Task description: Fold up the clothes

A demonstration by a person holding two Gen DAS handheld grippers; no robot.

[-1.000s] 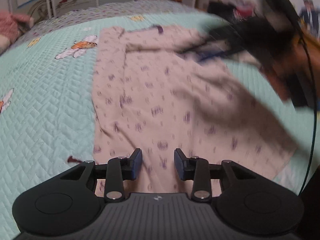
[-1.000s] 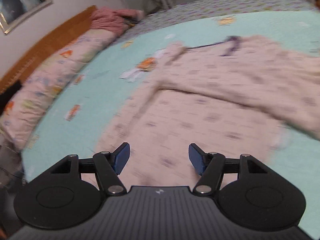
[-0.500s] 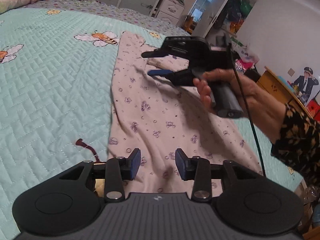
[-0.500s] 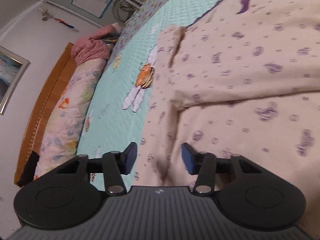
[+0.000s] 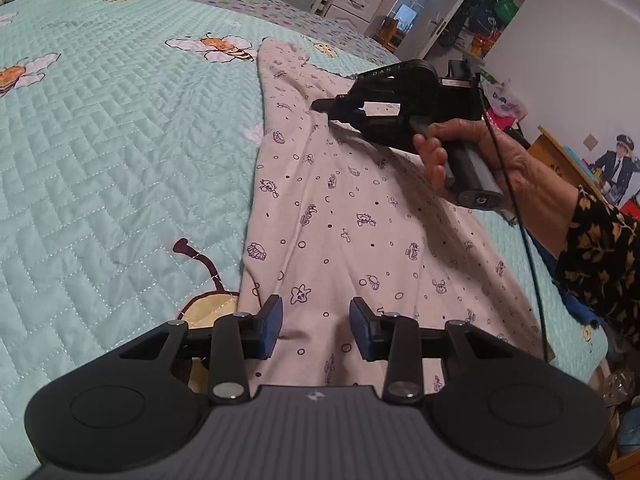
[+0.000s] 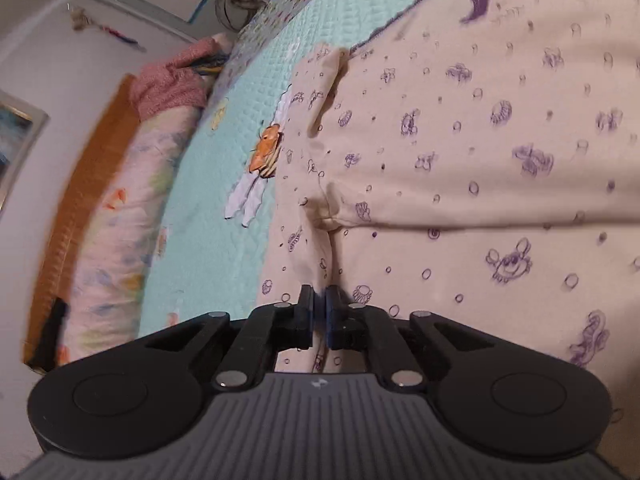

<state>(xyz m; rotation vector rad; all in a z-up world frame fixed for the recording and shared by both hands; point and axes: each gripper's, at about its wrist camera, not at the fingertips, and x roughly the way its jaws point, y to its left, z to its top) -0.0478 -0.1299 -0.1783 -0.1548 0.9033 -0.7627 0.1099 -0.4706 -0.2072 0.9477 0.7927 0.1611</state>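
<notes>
One garment (image 5: 360,216) (two tongs)

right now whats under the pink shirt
The shirt lies on the teal quilt, which shows all round it. A bee print pokes out at its near edge, partly covered. The rest underneath is hidden.

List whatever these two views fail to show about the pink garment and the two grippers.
- Garment near hem: left wrist view, covered by the left gripper body, whose jaws stand apart over the cloth.
- Right gripper: its jaws are closing on a fabric ridge; right wrist view, blur hides how much cloth is pinched.
- Garment's right side: right wrist view, cut off by the frame edge.
- Garment's far sleeve: left wrist view, behind the right gripper.
</notes>
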